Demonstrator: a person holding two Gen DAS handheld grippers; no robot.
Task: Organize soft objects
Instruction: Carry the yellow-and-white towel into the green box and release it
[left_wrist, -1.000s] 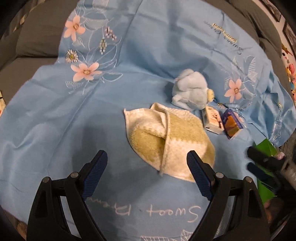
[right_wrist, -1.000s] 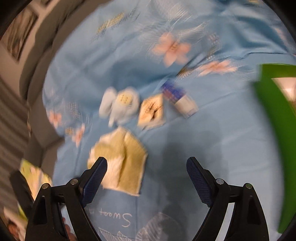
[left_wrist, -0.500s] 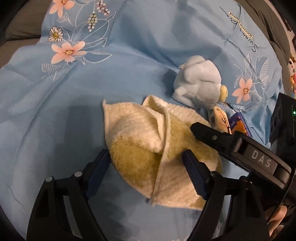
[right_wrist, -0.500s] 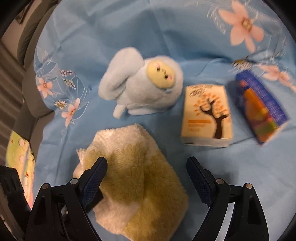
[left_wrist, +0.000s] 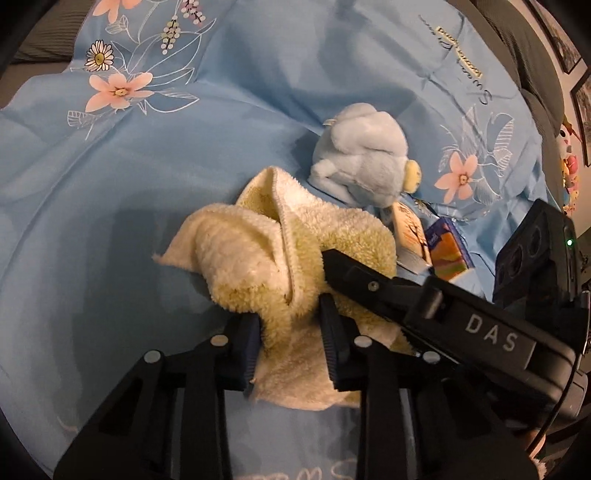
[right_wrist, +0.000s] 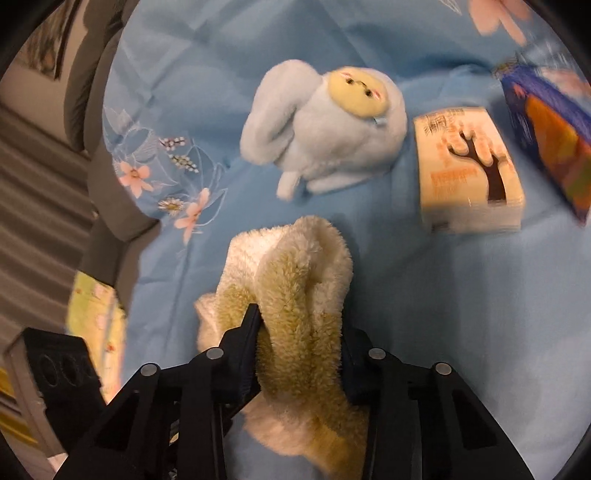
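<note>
Blue flowered bedsheet (left_wrist: 184, 177) is spread under everything. Near its middle, the yellow-and-white towel (left_wrist: 295, 258) is bunched between both grippers: left gripper (left_wrist: 291, 339) and right gripper (right_wrist: 299, 354) fingers are closing, clamped on its folds. Plush toy (right_wrist: 325, 136) and two tissue packs (right_wrist: 469, 166) are seen just beyond.

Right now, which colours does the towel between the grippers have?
The towel is cream-white and yellow-green, clearest in the left wrist view.

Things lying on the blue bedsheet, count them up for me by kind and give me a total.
Towel: 1
Plush toy: 1
Tissue packs: 2, one cream with a tree print, one blue and orange
Total: 4
</note>
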